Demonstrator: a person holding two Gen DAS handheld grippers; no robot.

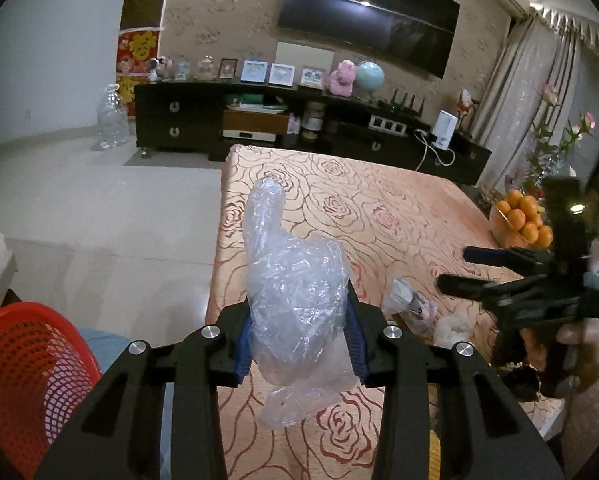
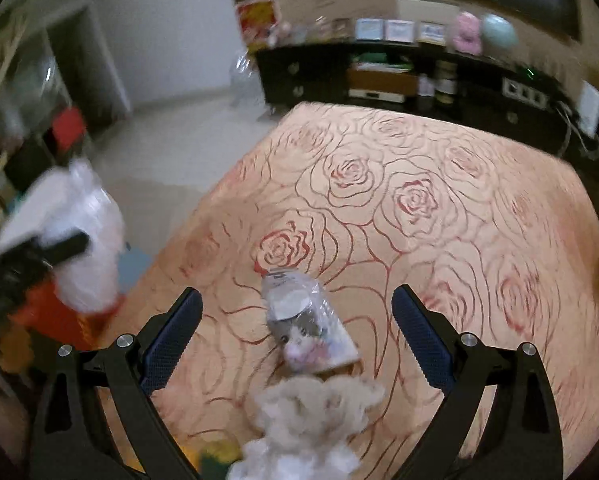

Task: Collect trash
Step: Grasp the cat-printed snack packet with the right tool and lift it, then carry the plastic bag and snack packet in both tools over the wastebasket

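Crinkly plastic bag (image 1: 295,300) pinched in left hand-held gripper (image 1: 299,344), could slip before red basket (image 1: 27,376). Right hand-held gripper (image 2: 295,320) wide over wrapper (image 2: 307,320), may snag tissue (image 2: 311,420) near it on counter (image 2: 459,220).

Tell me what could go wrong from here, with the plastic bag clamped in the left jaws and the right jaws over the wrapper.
1. The crumpled plastic bag is pinched only across its middle by the left gripper; its loose tail could slip or snag before reaching the red basket.
2. The right gripper stands open over the cat-print wrapper, with a crumpled tissue right beside it; closing may catch both or push one away.
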